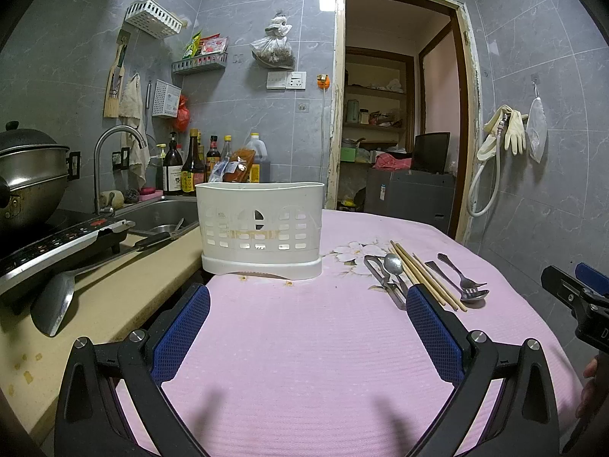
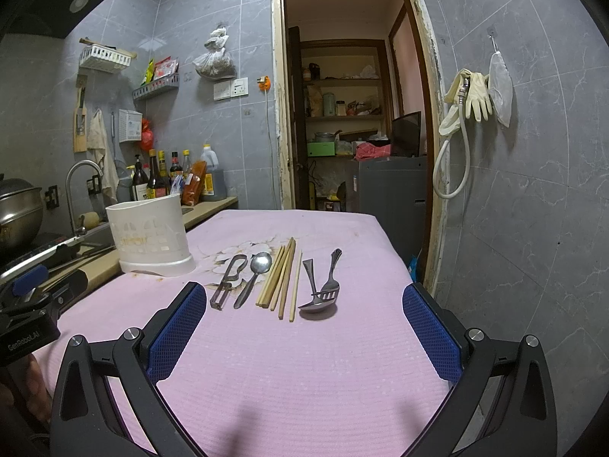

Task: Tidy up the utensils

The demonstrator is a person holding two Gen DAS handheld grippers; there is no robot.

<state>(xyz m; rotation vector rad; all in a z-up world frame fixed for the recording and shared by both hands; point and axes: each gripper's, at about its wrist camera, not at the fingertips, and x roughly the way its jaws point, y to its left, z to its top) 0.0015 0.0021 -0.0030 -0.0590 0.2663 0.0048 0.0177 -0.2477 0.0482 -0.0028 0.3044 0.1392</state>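
A white slotted utensil holder (image 1: 260,228) (image 2: 150,236) stands at the left edge of the pink cloth. Lying in a row to its right are a metal peeler (image 2: 228,280) (image 1: 384,278), a steel spoon (image 2: 254,276) (image 1: 394,266), several wooden chopsticks (image 2: 283,278) (image 1: 426,274), and a fork (image 2: 329,280) (image 1: 456,272) resting on a second spoon (image 2: 318,306). My left gripper (image 1: 308,301) is open and empty, facing the holder. My right gripper (image 2: 304,301) is open and empty just short of the utensils.
The pink cloth (image 2: 304,361) covers the table. To the left are a counter with a spatula (image 1: 57,301), an induction cooker with a pot (image 1: 30,179), a sink (image 1: 160,213) and bottles (image 1: 190,167). A doorway (image 2: 354,114) is behind the table.
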